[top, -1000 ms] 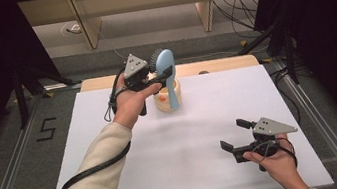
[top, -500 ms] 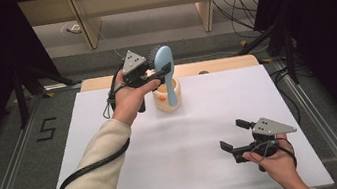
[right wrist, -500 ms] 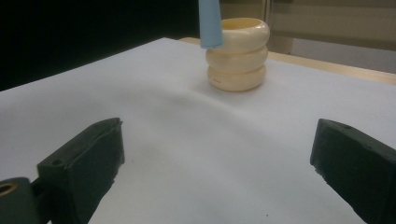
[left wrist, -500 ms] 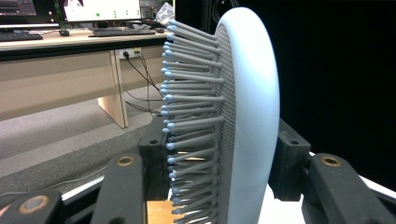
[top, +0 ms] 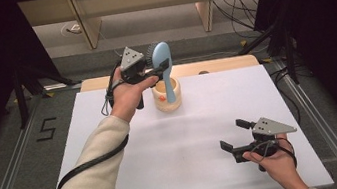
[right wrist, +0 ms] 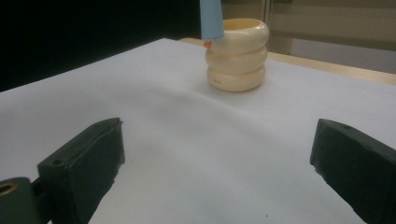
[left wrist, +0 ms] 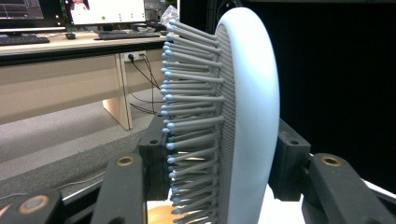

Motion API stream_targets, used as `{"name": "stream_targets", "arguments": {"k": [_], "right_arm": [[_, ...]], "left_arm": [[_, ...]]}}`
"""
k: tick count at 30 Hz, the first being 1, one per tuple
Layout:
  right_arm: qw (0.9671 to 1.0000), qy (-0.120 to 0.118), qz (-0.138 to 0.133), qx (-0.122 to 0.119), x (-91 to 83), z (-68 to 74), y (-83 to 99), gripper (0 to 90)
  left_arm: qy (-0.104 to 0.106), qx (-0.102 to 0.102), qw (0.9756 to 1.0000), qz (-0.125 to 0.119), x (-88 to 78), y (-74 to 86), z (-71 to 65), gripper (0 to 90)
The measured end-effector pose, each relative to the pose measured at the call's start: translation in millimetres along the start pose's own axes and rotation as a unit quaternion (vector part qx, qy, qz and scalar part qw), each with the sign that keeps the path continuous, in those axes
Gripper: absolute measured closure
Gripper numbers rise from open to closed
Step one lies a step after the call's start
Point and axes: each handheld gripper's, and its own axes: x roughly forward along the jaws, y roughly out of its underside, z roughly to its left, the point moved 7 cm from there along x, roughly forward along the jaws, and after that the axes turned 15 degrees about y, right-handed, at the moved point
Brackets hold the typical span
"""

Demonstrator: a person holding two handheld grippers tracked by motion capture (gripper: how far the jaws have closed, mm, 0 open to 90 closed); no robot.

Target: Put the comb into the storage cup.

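Tipping is the main risk: the brush (top: 165, 70) is clamped at its head by the left gripper (top: 155, 69), and its handle is hung at the rim of the cup (top: 168, 99), so a sideways nudge could knock the cup over or let the handle be caught on the lip. The brush is held near upright above the cup at the table's (top: 188, 172) far edge, long axis vertical, head up, handle down. The right gripper (top: 234, 136) is held apart, empty, near the table's front.
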Motion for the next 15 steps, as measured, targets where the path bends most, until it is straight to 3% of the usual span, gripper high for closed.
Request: {"name": "stream_targets", "arguments": {"k": [15], "right_arm": [[1.0000,0.000,0.001,0.001,0.1,0.3,0.5,4.0]], "left_arm": [[-0.009,0.004,0.9999,-0.003,3.5,-7.0,6.4,50.2]]}}
